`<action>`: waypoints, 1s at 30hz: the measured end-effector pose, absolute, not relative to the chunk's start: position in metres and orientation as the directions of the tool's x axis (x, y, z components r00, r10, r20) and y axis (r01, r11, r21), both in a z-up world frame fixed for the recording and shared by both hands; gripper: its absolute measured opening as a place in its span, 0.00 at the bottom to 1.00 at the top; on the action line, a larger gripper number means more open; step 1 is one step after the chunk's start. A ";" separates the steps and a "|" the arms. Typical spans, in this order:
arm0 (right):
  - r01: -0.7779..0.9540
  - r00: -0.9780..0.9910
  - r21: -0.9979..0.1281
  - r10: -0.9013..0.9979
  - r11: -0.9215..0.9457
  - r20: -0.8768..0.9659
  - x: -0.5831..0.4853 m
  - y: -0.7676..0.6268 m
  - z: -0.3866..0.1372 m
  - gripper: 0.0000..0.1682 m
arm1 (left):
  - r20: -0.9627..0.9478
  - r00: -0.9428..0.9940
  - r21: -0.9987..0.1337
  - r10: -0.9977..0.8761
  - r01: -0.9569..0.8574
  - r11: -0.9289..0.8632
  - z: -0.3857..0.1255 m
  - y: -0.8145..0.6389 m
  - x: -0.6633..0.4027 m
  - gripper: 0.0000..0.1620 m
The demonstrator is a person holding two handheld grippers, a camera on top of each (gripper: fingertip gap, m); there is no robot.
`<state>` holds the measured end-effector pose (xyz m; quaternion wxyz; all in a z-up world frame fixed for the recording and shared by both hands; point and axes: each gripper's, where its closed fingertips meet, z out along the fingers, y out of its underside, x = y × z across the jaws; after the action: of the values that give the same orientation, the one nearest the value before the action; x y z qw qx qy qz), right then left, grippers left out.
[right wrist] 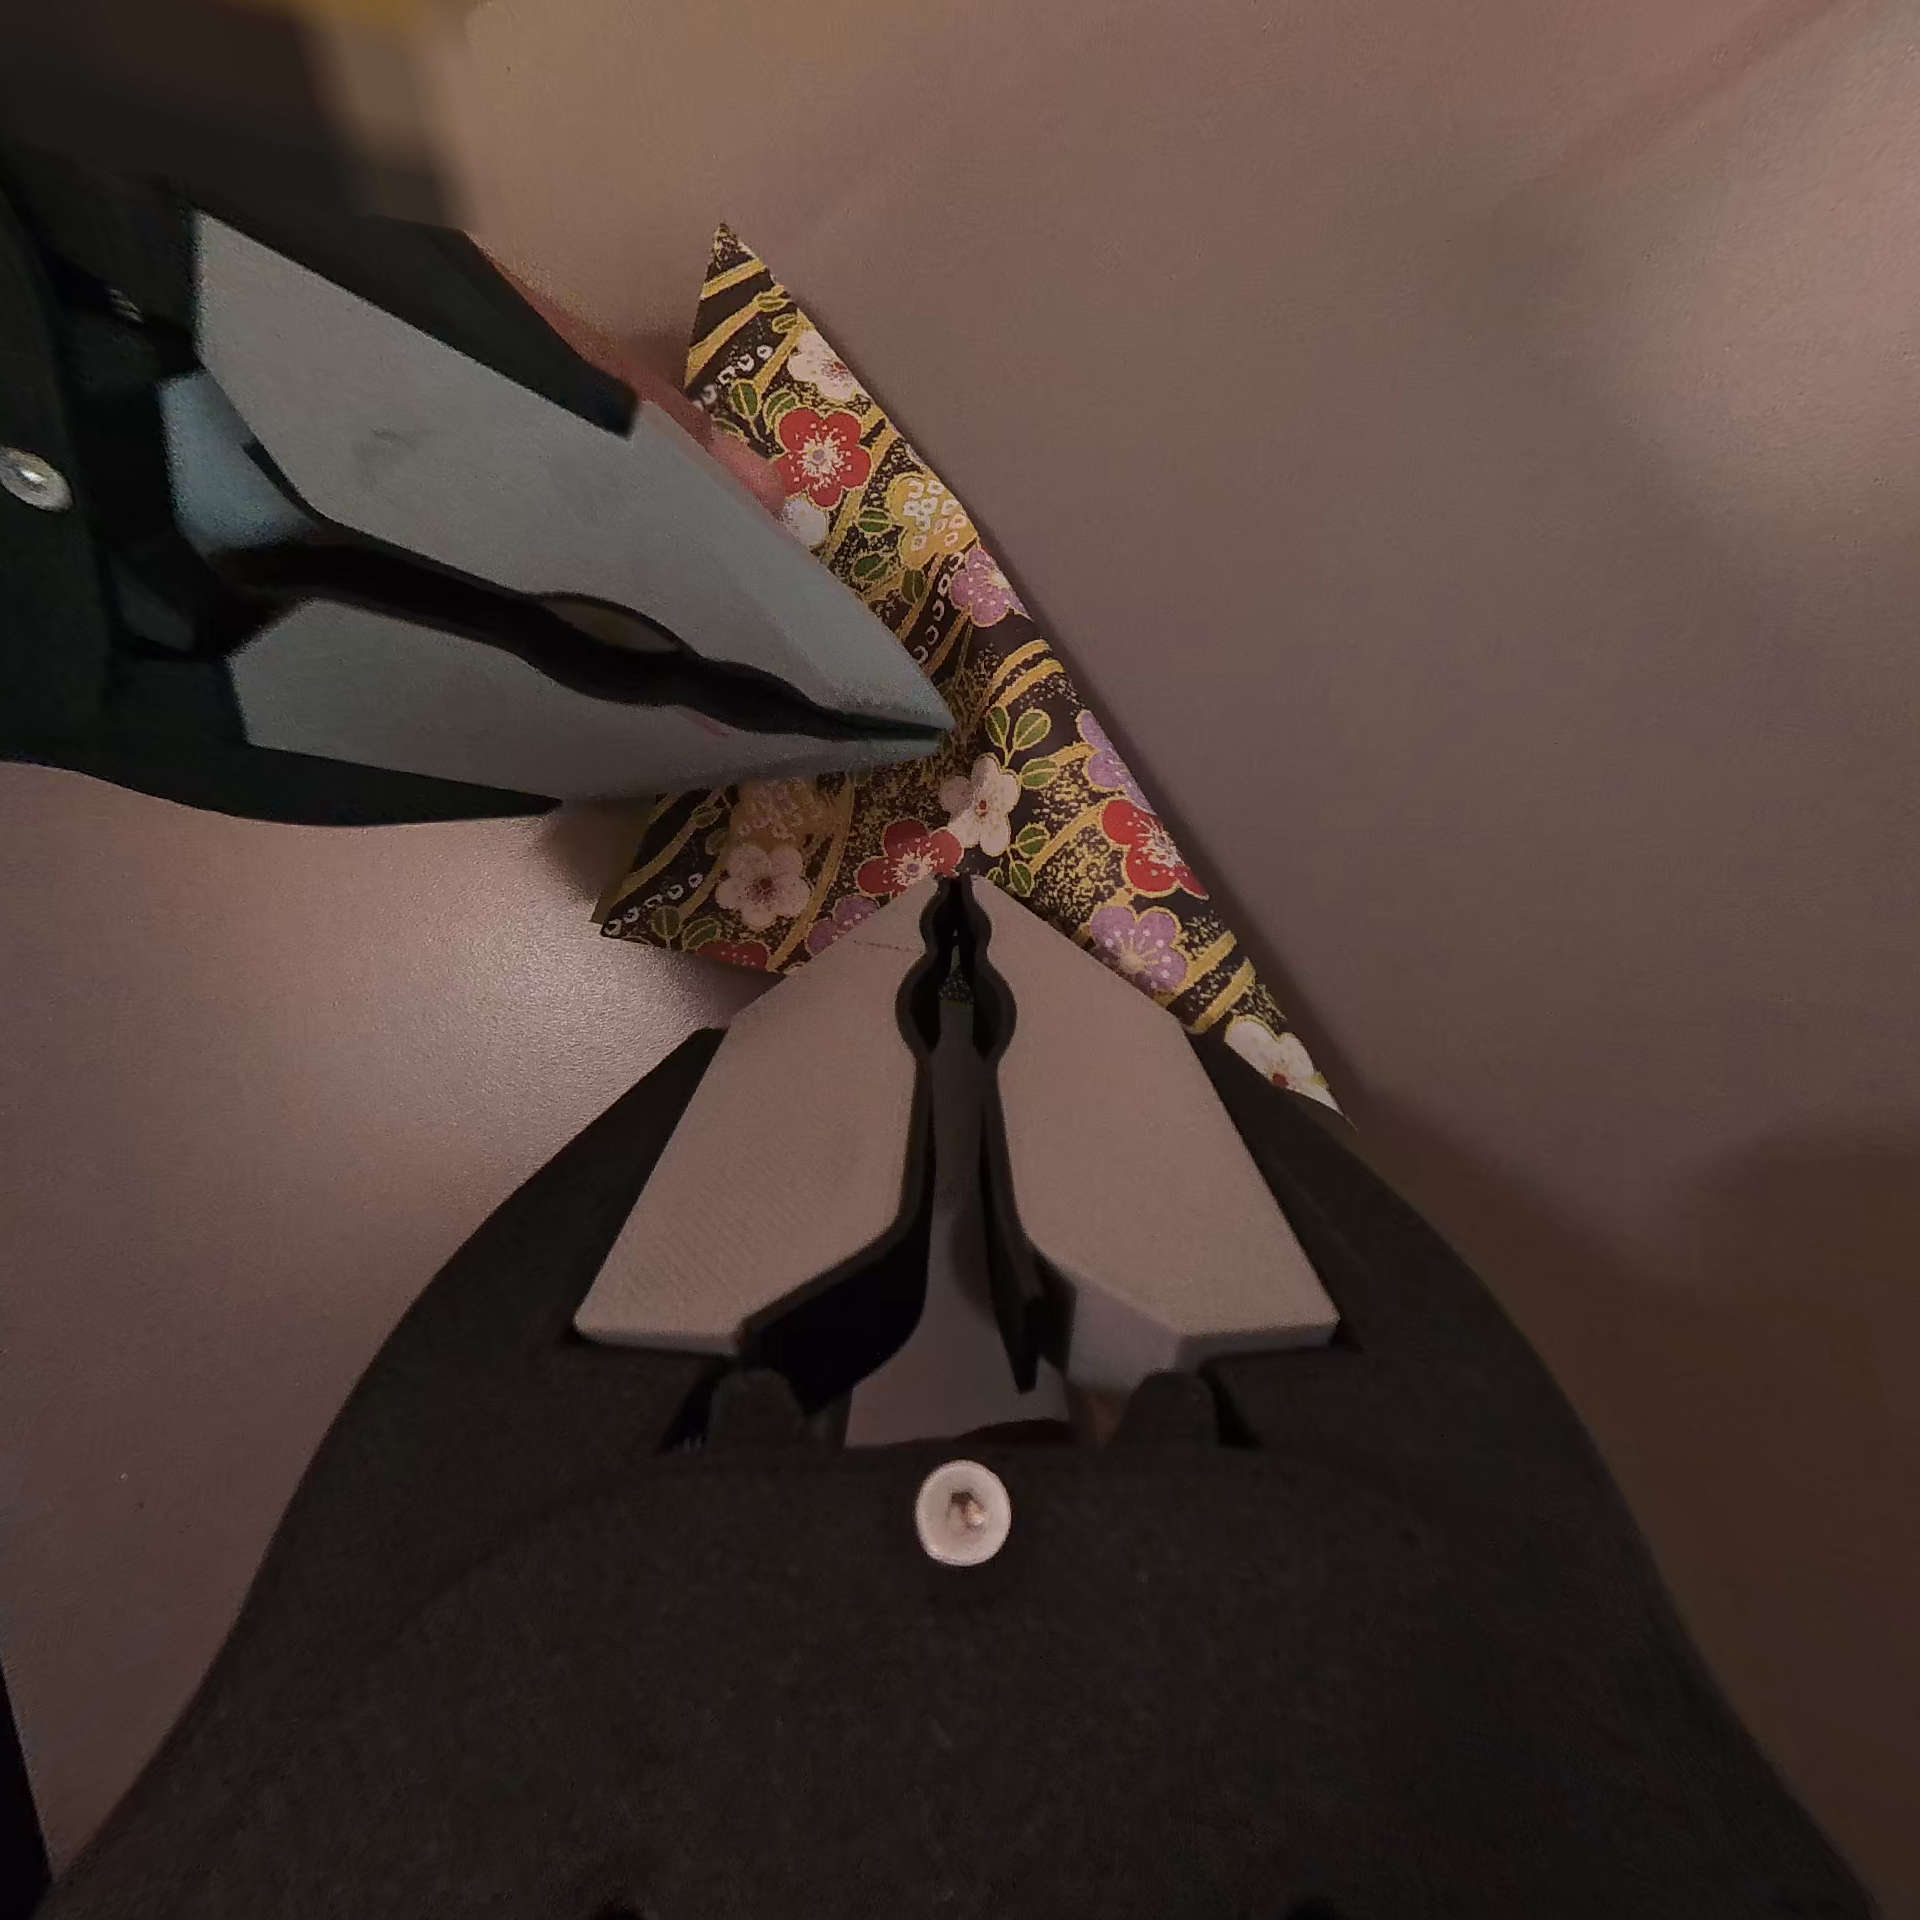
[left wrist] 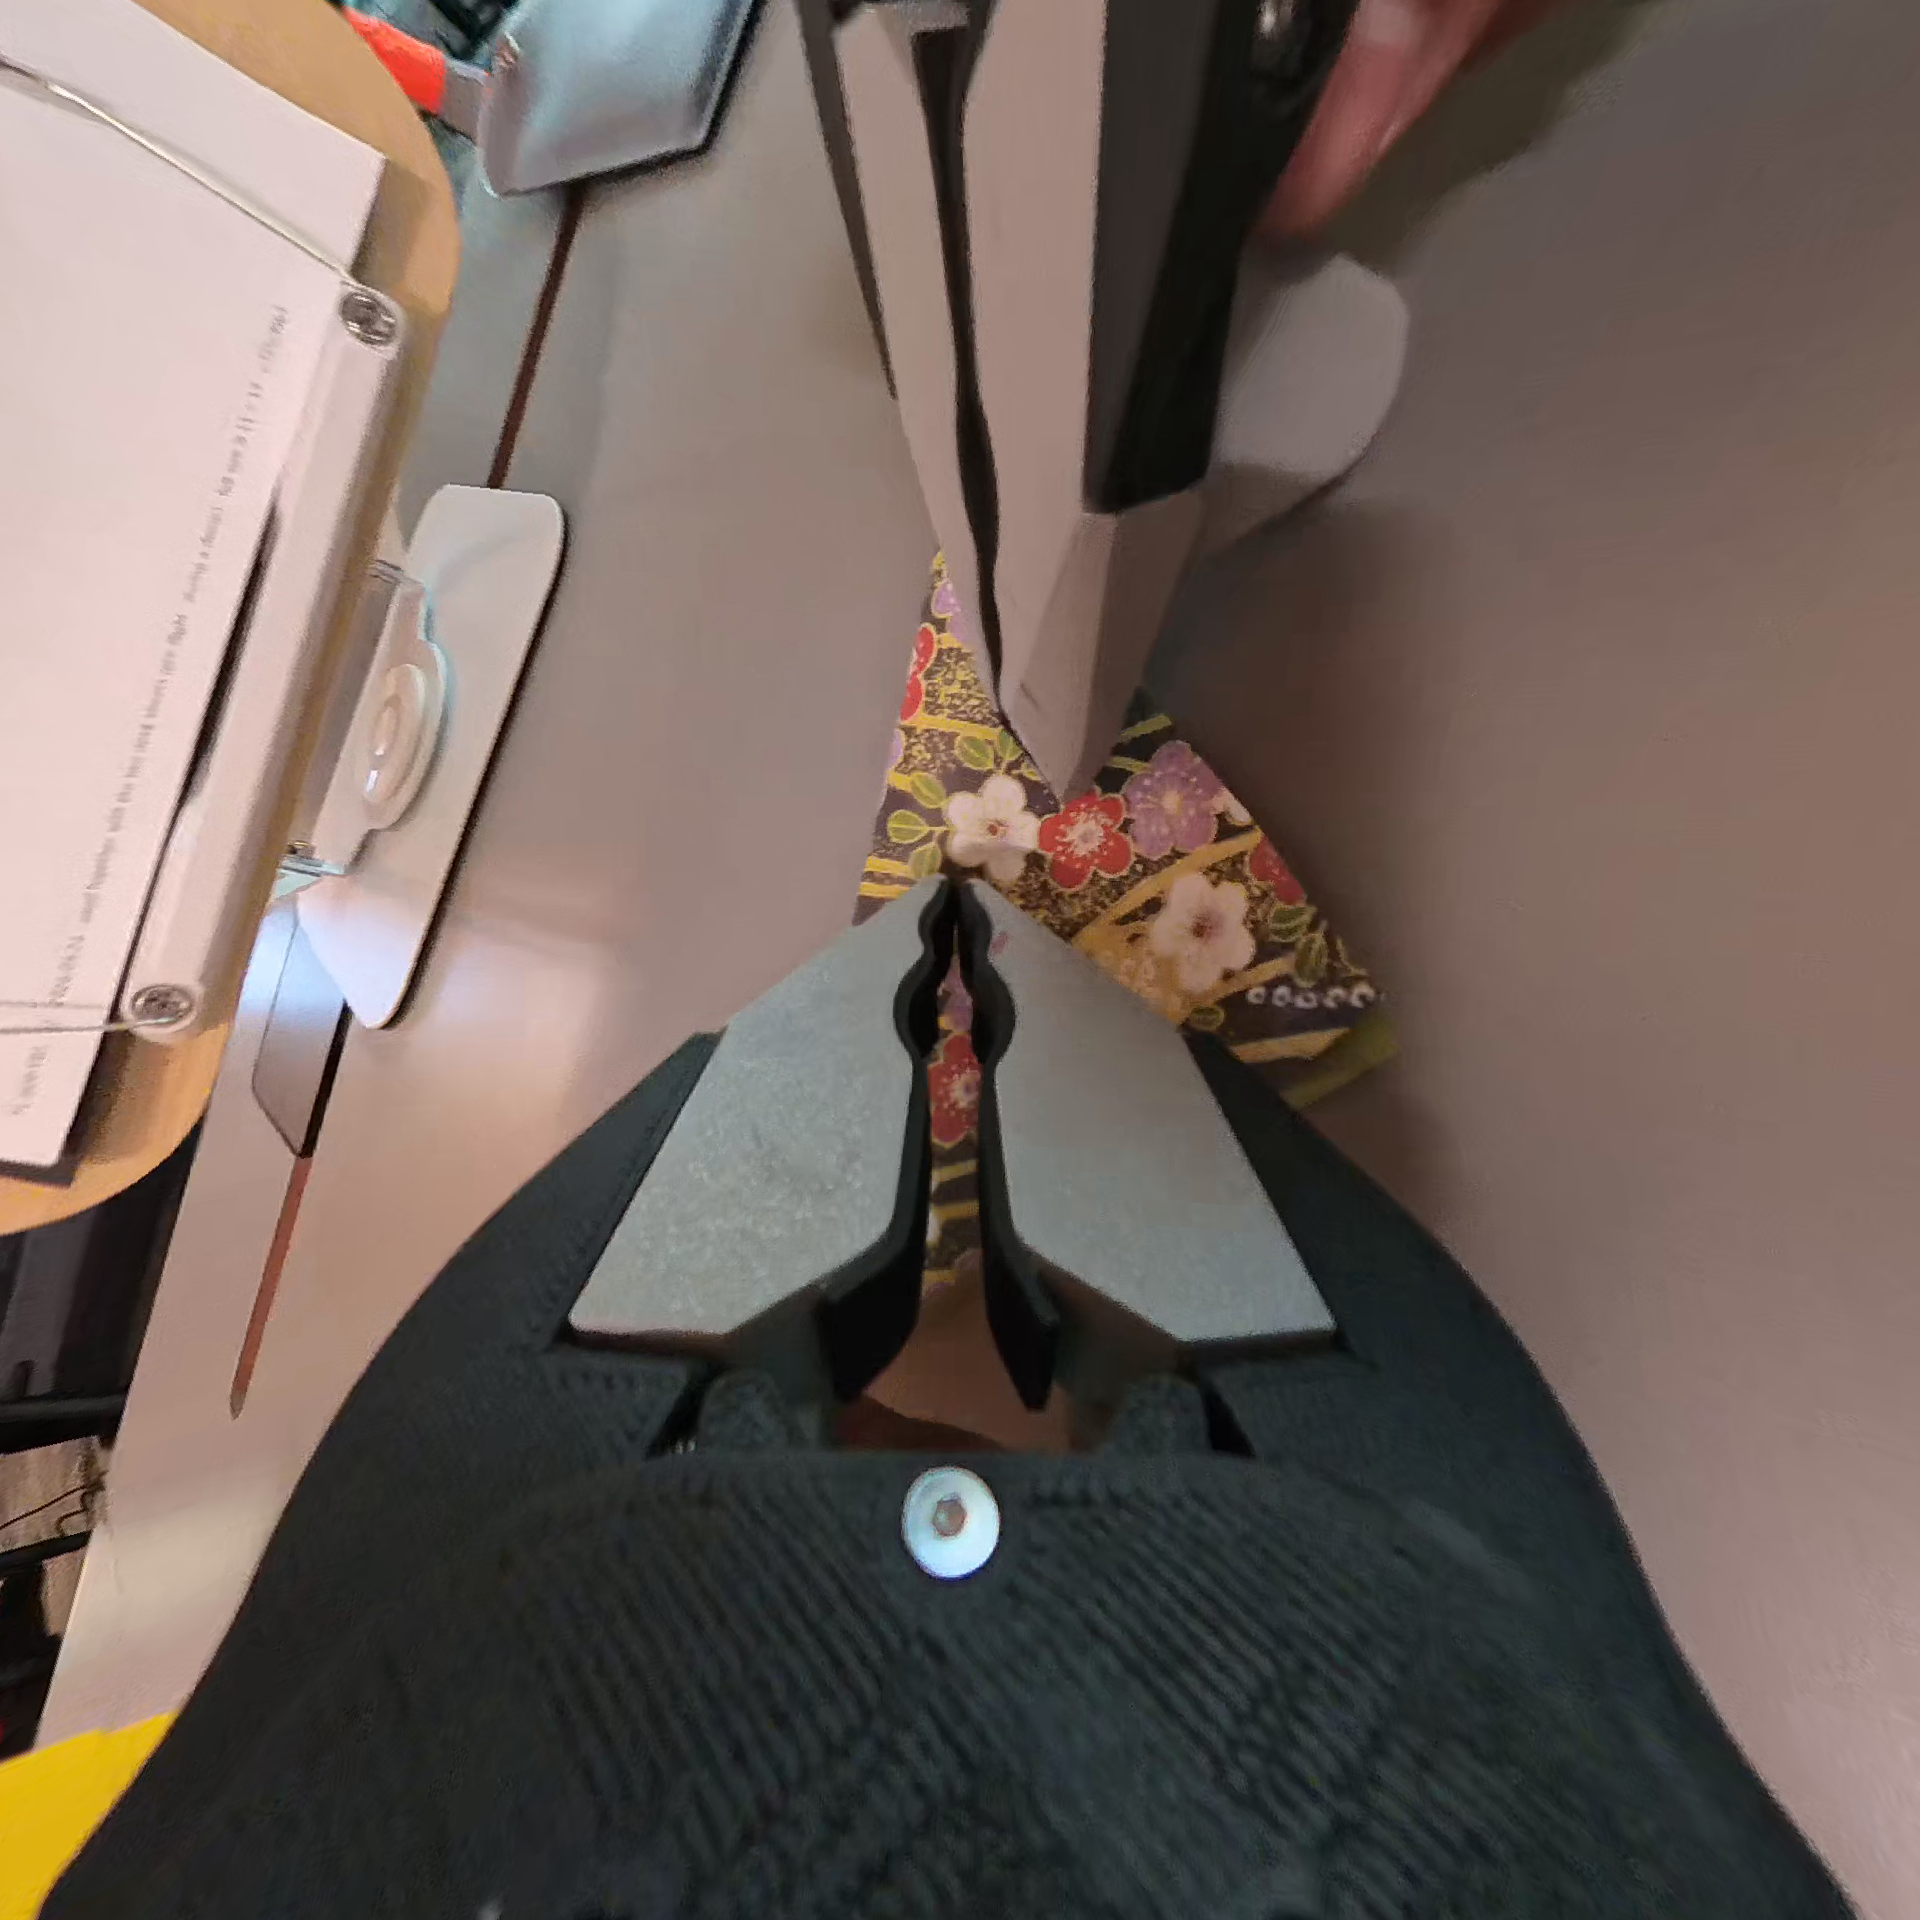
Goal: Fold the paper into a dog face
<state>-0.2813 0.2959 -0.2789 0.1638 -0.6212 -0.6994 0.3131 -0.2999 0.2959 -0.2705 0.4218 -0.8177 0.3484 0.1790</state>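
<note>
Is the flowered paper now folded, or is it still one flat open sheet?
Folded. In the right wrist view the paper forms a long pointed triangle with a flap crossing its lower part, and both tongs, left and right, press on it with tips closed.

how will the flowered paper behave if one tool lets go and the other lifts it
The flowered paper looks thin and already creased, so it would probably droop and partly spring open. It seems very light, so it should lift easily off the table. With the left tool and right tool both closed at its middle, a hard pull might tear it.
</note>
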 end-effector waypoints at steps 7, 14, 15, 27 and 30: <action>0.765 -0.170 -0.643 0.967 0.007 -0.192 -0.282 0.296 -0.279 0.00 | -0.573 0.653 -0.554 -0.496 -0.754 -0.353 -0.277 0.285 -0.288 0.00; 0.765 -0.166 -0.644 0.969 0.009 -0.185 -0.282 0.296 -0.279 0.00 | -0.524 0.663 -0.595 -0.535 -0.734 -0.327 -0.278 0.284 -0.273 0.00; 0.766 -0.165 -0.643 0.968 0.005 -0.188 -0.282 0.296 -0.279 0.00 | -0.507 0.676 -0.610 -0.534 -0.720 -0.332 -0.278 0.284 -0.274 0.00; 0.742 -0.136 -0.658 0.931 -0.130 -0.338 -0.301 0.292 -0.278 0.00 | -0.493 0.686 -0.624 -0.535 -0.707 -0.332 -0.278 0.283 -0.275 0.00; 0.737 -0.127 -0.658 0.926 -0.151 -0.355 -0.306 0.297 -0.278 0.00 | -0.486 0.690 -0.628 -0.537 -0.703 -0.334 -0.278 0.283 -0.275 0.00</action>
<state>-0.3056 0.2969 -0.2777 0.1205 -0.6495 -0.6404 0.3919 -0.2745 0.2833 -0.2783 0.4323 -0.8111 0.3821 0.0961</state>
